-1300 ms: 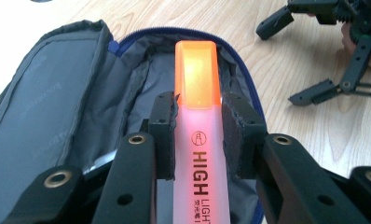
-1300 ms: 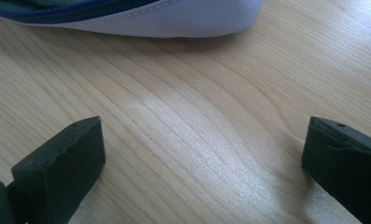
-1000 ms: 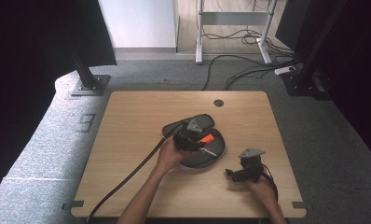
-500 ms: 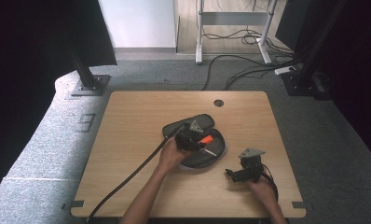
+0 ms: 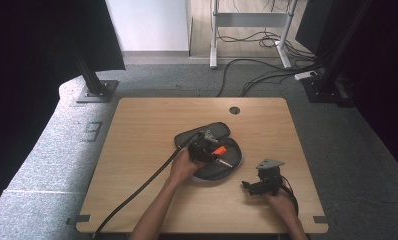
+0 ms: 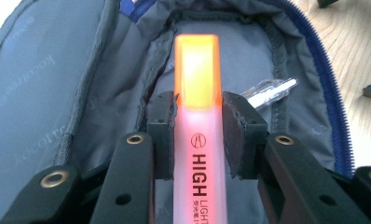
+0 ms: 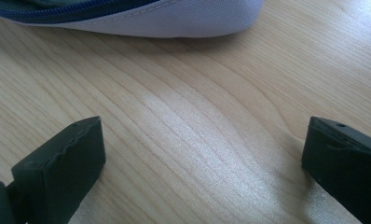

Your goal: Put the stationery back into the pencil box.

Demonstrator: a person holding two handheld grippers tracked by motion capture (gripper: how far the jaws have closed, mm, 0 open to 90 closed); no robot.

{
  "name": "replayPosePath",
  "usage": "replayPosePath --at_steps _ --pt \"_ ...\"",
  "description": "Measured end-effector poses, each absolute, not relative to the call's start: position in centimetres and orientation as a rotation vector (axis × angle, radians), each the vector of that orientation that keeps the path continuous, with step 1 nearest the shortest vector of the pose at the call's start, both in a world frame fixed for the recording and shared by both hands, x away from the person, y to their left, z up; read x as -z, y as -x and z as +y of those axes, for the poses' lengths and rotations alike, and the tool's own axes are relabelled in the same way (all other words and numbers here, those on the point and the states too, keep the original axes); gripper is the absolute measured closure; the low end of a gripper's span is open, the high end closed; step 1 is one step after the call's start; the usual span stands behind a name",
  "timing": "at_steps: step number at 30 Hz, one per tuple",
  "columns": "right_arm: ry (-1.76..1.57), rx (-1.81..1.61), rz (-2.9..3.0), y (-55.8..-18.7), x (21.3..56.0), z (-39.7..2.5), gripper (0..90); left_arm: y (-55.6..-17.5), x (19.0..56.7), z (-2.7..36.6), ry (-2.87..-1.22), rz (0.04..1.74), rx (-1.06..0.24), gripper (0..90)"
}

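Note:
An open grey pencil case point(image 5: 227, 165) with a blue zip lies at the table's middle. My left gripper point(image 5: 209, 149) hovers over it, shut on an orange highlighter point(image 5: 218, 150). In the left gripper view the highlighter point(image 6: 197, 121) stands between the pads point(image 6: 162, 133), above the case's grey lining point(image 6: 48, 93). A clear-barrelled pen point(image 6: 270, 89) lies inside the case, beyond the highlighter. My right gripper point(image 5: 248, 186) rests low on the bare wood to the right of the case, open, with nothing between its fingers point(image 7: 58, 163). The case's pale outer edge point(image 7: 174, 21) lies ahead of it.
The wooden table point(image 5: 137, 135) has a round cable hole point(image 5: 234, 110) near its far edge. A black cable point(image 5: 137, 192) trails from the left gripper to the front edge. Black stands and floor cables lie beyond the table.
The left gripper with the highlighter has shifted slightly over the case. The right gripper has stayed in place.

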State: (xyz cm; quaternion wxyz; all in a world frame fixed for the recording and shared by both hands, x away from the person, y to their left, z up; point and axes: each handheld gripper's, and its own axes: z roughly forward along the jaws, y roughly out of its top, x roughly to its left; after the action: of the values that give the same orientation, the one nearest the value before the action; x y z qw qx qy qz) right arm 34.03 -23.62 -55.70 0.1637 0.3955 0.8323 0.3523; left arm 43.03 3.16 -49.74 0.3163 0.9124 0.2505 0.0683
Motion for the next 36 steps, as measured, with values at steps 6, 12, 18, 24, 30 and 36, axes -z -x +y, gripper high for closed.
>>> replayPosePath --at_steps 6,12,18,24,30,36 --pt "-1.129 -1.004 2.374 -34.0 55.7 -23.6 0.0 -42.8 49.1 3.3 -2.377 0.667 -0.193 58.0" --pt "-1.129 -1.004 2.373 -34.0 55.7 -23.6 0.0 -42.5 48.3 3.7 -2.345 0.684 -0.207 38.7" --pt "-1.129 -1.004 2.373 -34.0 55.7 -23.6 0.0 -42.3 47.6 4.1 -2.325 0.689 -0.17 29.4" --pt "-1.128 -1.004 2.373 -34.0 55.7 -23.6 0.0 -41.5 47.0 4.3 -2.32 0.658 -0.171 17.0" --pt "-1.128 -1.004 2.373 -34.0 55.7 -23.6 0.0 -41.0 46.5 4.7 -2.304 0.647 -0.176 14.1" --pt "-1.128 -1.004 2.372 -34.0 55.7 -23.6 0.0 -40.5 45.8 5.3 -2.297 0.649 -0.167 12.2"
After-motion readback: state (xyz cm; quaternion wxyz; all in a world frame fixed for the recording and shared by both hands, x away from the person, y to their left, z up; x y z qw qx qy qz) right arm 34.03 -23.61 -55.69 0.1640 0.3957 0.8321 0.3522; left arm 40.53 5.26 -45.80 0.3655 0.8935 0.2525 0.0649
